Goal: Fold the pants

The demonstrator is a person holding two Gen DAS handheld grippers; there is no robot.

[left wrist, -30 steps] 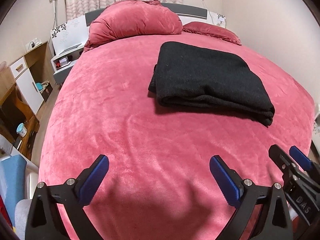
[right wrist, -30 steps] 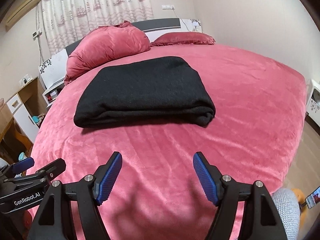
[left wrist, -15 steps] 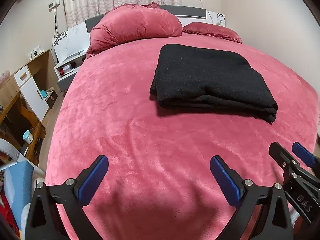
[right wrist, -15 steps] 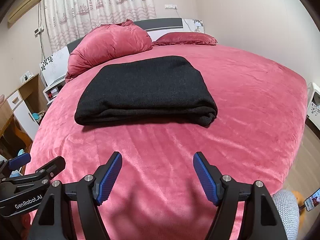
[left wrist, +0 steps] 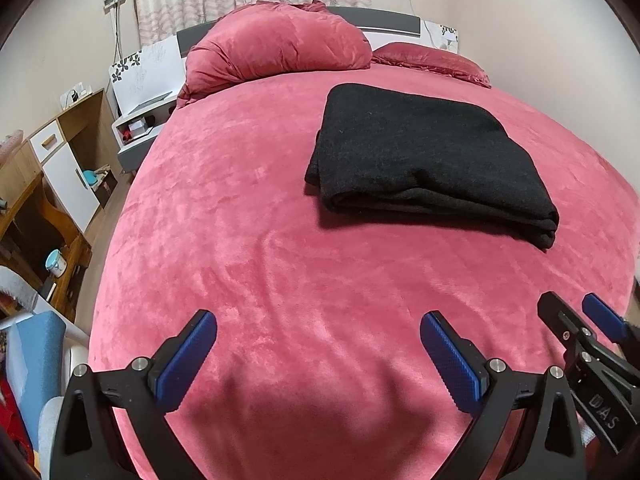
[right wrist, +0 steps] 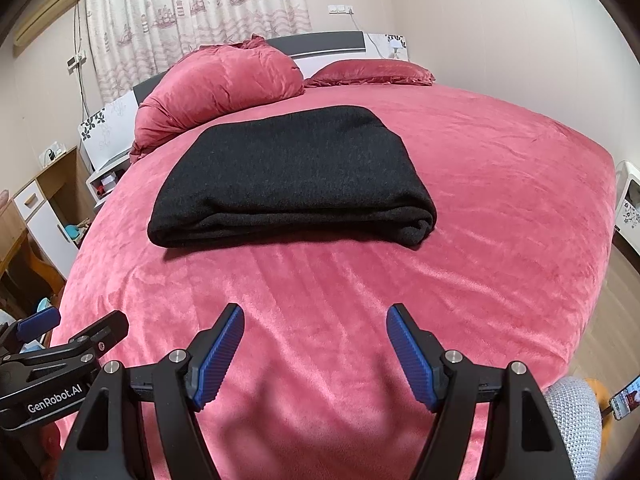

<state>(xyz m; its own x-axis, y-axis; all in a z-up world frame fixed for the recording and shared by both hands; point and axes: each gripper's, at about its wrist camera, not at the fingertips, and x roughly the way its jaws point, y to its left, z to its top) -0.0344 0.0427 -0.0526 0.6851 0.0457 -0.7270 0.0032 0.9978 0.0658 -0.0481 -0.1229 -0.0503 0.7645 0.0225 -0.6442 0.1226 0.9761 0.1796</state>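
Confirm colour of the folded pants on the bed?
Black, maybe very dark charcoal: the folded pants lie on the pink-red bedspread. Right wrist view shows it best.

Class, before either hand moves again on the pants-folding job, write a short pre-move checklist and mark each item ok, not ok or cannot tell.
1. Left tongs open, nothing between them: ok.
2. Right tongs open, nothing between them: ok.
3. Black pants lie folded in a compact stack on the bed: ok.
4. Pants clear of the pillows: ok.
5. Inner layers evenly aligned: cannot tell.
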